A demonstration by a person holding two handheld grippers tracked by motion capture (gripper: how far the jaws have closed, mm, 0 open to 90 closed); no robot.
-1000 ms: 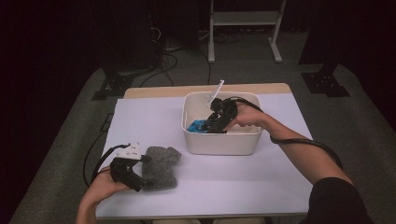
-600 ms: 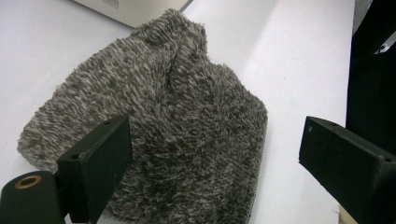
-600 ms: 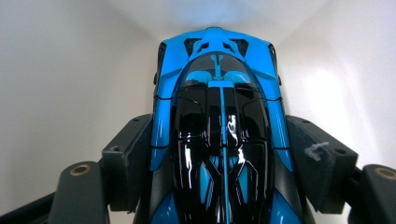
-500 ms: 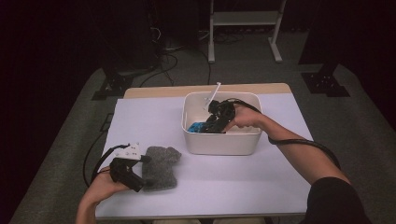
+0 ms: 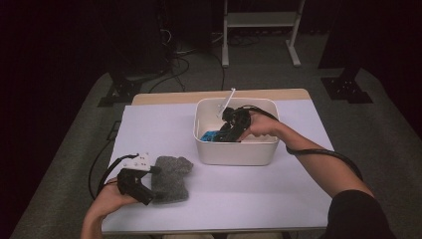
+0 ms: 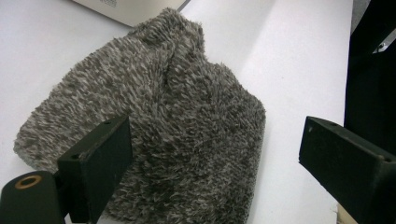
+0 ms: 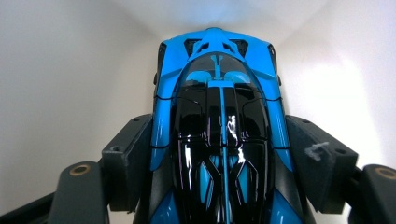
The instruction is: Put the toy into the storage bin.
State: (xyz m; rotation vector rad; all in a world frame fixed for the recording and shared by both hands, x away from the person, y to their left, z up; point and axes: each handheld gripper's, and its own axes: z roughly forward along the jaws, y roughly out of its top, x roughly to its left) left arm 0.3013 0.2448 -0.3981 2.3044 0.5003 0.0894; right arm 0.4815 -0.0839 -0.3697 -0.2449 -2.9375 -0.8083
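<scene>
A white tub (image 5: 234,153) is sitting around the right claw (image 5: 223,135), and a white stick (image 5: 227,101) is leaning on its far wall just beyond that claw. The pale table (image 5: 259,194) is stretching beneath the left claw (image 5: 149,185). Well beyond both claws, a metal rack (image 5: 259,20) is standing on the floor, and cables (image 5: 184,55) are lying there.

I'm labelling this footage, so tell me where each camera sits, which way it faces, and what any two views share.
High view: above the person's side, looking forward and down on the table; both forearms, left gripper and right gripper show.
Left gripper view: rides the left gripper, looking over the grey furry cloth; its two jaws stand apart.
Right gripper view: rides the right gripper inside the white bin; its jaws flank the blue toy car.
Shared: cloth, car and bin also appear from above.
</scene>
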